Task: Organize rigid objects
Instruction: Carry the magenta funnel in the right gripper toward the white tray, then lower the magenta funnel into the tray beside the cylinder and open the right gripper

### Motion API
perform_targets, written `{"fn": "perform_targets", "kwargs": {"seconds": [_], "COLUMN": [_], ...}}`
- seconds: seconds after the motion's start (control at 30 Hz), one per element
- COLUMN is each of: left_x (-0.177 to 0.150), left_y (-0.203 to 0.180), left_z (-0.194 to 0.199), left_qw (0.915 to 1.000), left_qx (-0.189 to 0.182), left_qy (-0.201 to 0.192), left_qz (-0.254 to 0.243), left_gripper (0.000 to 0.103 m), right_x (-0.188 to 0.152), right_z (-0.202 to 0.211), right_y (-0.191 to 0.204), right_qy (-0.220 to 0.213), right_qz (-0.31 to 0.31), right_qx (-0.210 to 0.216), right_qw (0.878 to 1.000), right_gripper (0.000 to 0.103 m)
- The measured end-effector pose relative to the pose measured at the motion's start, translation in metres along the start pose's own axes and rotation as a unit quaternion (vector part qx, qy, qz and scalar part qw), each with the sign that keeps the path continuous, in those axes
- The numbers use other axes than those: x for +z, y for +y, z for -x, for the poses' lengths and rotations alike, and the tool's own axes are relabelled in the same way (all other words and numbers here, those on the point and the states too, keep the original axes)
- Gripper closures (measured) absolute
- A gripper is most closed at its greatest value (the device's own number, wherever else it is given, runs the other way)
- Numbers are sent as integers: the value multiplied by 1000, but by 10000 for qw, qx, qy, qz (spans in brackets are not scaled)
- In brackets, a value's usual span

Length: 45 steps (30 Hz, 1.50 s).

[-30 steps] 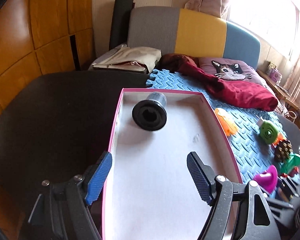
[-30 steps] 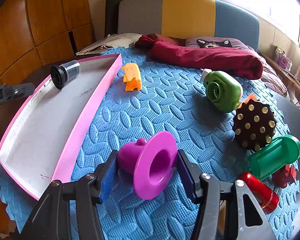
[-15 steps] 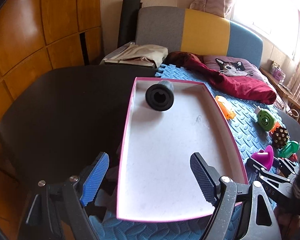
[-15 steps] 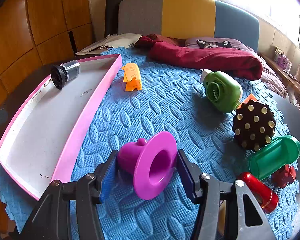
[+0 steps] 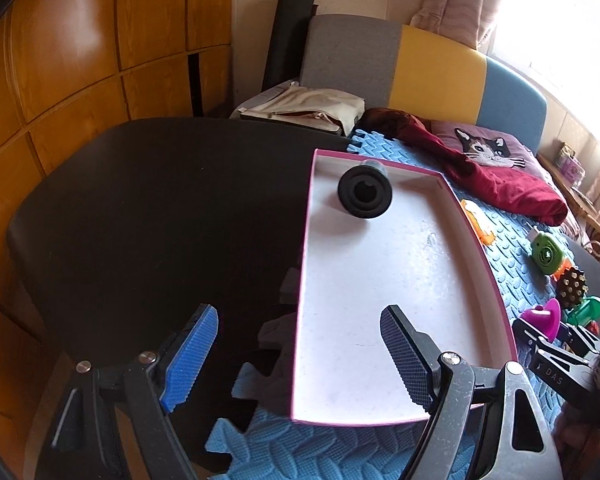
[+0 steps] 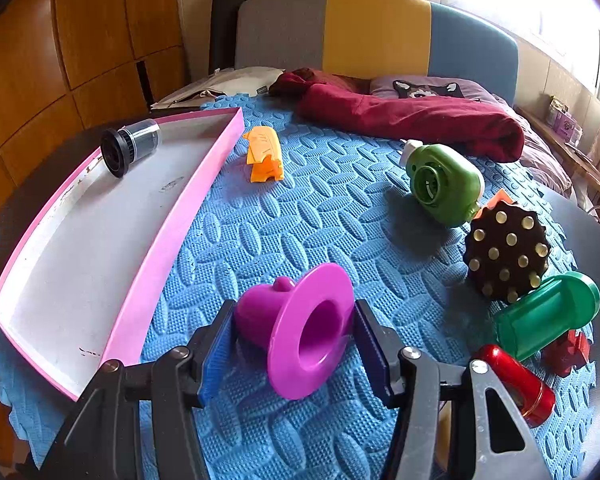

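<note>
1. Right gripper [image 6: 294, 340]: fingers clamped on the purple funnel [image 6: 300, 330], which lies on its side on the blue mat [image 6: 320, 208].
2. Left gripper [image 5: 296, 356]: fingers spread wide, holding nothing, above the near end of the pink tray [image 5: 302, 280].
3. Mid-ground: green cylinder [image 6: 548, 316], studded ball [image 6: 508, 252], green toy [image 6: 444, 188], orange piece [image 6: 264, 154] on the mat.
4. Far: black lens [image 5: 365, 195] at the tray's far end.

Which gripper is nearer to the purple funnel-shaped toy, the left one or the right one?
Right. The right gripper has its fingers at both sides of the purple toy; the left gripper hangs open over the pink tray's near end.
</note>
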<state>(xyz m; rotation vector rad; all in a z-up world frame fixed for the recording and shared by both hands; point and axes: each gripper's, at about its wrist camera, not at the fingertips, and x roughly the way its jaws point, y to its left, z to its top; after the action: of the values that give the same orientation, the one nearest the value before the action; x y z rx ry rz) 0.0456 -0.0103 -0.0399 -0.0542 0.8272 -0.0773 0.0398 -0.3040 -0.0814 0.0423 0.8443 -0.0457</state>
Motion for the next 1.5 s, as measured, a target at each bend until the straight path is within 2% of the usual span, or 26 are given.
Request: {"fn": "perform_targets", "kwargs": {"seconds": [0.4,0.63,0.8,1.0,1.2,1.4,1.5], "left_x": [0,0,0,1,2,2,3], "left_y": [19,22,23,22,25,36,39], "left_z": [-5,-9,-10,-13,-16,-22,-23], "left_qw": [9997,9996,9996,9996,9994,9982,9981], "left_qx": [61,100,73,55,55,96,99], "left_qy": [93,116,130,166,222,318,327], "left_qz": [224,220,224,212,275,493,504], "left_gripper": [19,19,19,19,19,19,19], "right_x": [0,5,15,41,74,114,132], "right_z": [1,0,10,22,20,0,-25], "right_y": [0,-3,4,24,53,85,97], "right_qy": [10,59,-99,-322,-372,-349,-162], "right_qz": [-8,-323,-327,-143,164,475,569], "right_qx": [-7,112,176,432,719,824,820], "right_qw": [10000,9994,9993,9984,9966,9948,9949], "right_gripper": [45,46,46,46,46,46,46]}}
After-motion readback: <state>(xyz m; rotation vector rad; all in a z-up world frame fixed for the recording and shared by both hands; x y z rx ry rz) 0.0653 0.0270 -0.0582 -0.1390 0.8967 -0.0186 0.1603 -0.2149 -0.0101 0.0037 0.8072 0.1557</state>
